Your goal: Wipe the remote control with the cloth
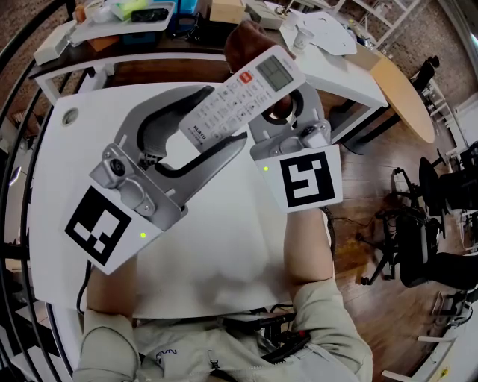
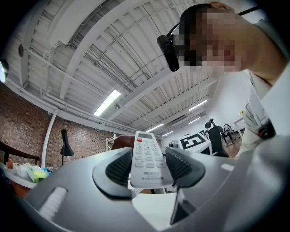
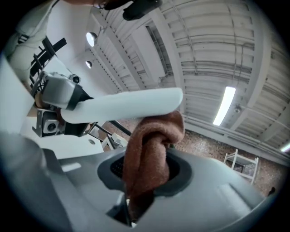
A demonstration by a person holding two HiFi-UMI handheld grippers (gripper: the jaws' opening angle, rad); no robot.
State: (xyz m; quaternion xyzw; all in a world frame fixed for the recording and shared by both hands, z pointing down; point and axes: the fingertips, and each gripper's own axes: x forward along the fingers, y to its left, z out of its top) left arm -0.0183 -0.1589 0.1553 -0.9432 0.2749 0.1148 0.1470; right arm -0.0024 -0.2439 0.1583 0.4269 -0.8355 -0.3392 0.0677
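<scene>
At ten o'clock in the head view, one small round grommet (image 1: pixel 69 116) sits in the white table (image 1: pixel 216 254), and past the table's far edge at eleven o'clock stands a cluttered desk (image 1: pixel 134 19). Nearer me, at eight o'clock, is the marker cube (image 1: pixel 104 224) of my left gripper (image 1: pixel 224 116). Its jaws stand about half apart and are clamped on the lower end of the remote control (image 1: pixel 243 93). In the left gripper view the remote control (image 2: pixel 146 158) rises button side up between my two ribbed pads (image 2: pixel 118 168), one on each long edge. From above it runs toward one o'clock, display end farthest from me, and it lies across the tips of my right gripper (image 1: pixel 287 112), hiding them. The right gripper view shows those jaws nearly closed, pinching a bunched brown cloth (image 3: pixel 147 154) whose top fold meets the plain back of the remote control (image 3: pixel 127 106). From above, the cloth (image 1: pixel 240 46) shows at twelve o'clock, beyond the remote control. The right marker cube (image 1: pixel 308 179) sits just right of centre. At two o'clock is a white tabletop (image 1: pixel 343 67), and at four o'clock are black office chairs (image 1: pixel 441 261), too tangled to count. I count two grippers, two marker cubes, one remote control, one cloth.
</scene>
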